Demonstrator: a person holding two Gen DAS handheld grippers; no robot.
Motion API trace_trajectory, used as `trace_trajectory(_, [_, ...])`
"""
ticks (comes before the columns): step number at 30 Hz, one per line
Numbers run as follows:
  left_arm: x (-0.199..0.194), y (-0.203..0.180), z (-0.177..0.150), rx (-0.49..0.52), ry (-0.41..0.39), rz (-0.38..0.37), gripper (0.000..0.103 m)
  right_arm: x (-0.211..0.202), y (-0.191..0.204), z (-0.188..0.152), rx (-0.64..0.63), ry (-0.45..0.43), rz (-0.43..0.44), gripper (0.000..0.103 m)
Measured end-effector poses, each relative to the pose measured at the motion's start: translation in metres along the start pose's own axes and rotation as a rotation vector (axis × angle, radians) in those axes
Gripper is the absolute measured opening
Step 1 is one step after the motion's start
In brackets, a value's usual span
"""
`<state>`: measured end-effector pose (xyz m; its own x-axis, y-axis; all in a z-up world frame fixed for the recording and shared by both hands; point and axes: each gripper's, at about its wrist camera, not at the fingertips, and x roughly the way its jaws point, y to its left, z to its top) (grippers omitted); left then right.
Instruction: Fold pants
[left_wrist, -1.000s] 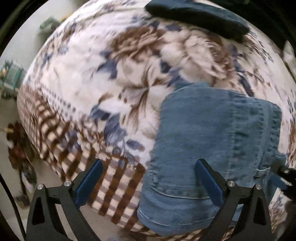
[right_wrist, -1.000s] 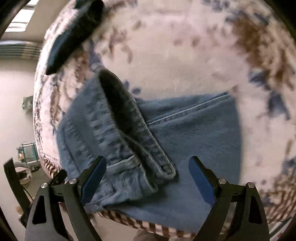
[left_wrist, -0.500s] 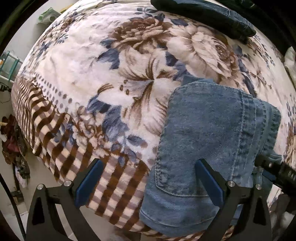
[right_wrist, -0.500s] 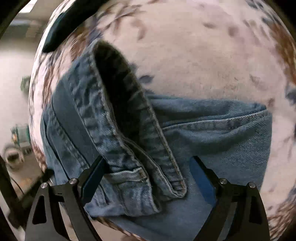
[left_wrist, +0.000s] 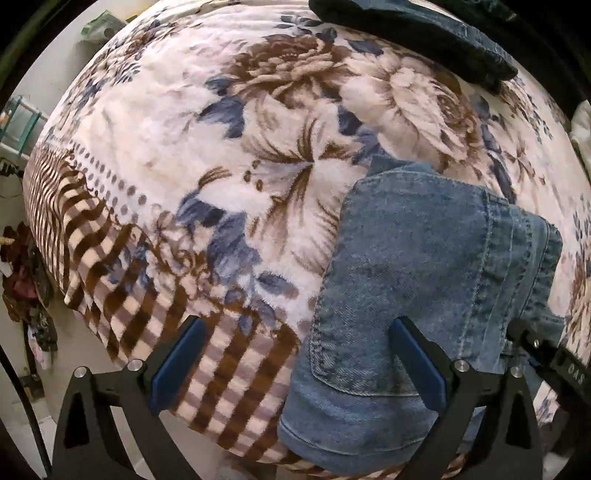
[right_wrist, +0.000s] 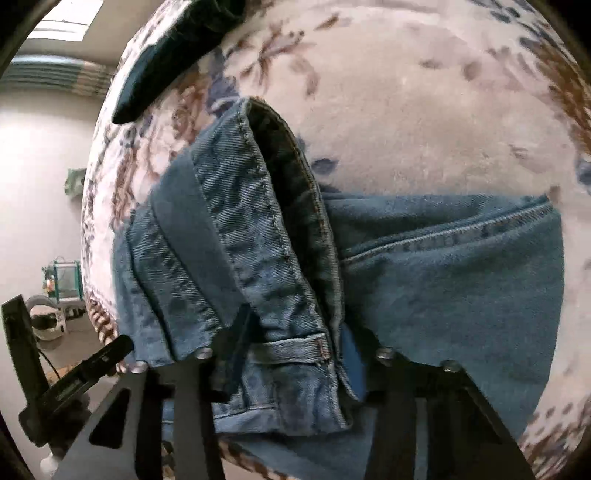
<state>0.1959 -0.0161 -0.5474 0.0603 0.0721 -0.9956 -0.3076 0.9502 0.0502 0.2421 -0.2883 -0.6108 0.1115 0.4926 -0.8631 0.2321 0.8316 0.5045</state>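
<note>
Under me there is a bed, covered with a plush blanket that is cream with big brown and blue flowers. Near the edge the pattern changes to a band of brown and cream checks, and there the blanket hangs over the side. On it, at the near edge, lie the folded blue jeans (the pants I am folding), with a back pocket facing up. From my right camera I see the waistband standing up in a ridge, and one leg part spreads flat on the blanket beside it. Far from the jeans, at the other side, lies a dark garment, also folded.
</note>
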Motion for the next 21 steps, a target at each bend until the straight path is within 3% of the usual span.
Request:
trace_trajectory(3, [-0.008,0.006,0.005,-0.028,0.0,-0.026,0.102,-0.02,-0.001,-0.011,0.049,-0.043,0.03,0.019])
trace_trajectory(8, [-0.024,0.011,0.017,-0.037,-0.017,-0.093,0.102,-0.068,-0.003,-0.031,0.106,-0.132,-0.011,0.017])
trace_trajectory(13, [-0.028,-0.003,0.019,0.018,-0.026,-0.101,0.102,-0.142,-0.065,-0.069,0.241,-0.235,-0.141,0.013])
trace_trajectory(16, [-0.025,-0.017,0.015,0.049,-0.035,-0.099,0.102,-0.146,-0.107,-0.082,0.322,-0.196,-0.19,0.014])
trace_trajectory(19, [-0.02,-0.03,0.01,0.081,-0.034,-0.099,0.102,-0.124,-0.132,-0.073,0.357,-0.053,-0.14,0.023])
trace_trajectory(21, [-0.013,-0.037,0.009,0.093,-0.016,-0.126,0.102,-0.128,-0.136,-0.063,0.354,-0.05,-0.136,0.032])
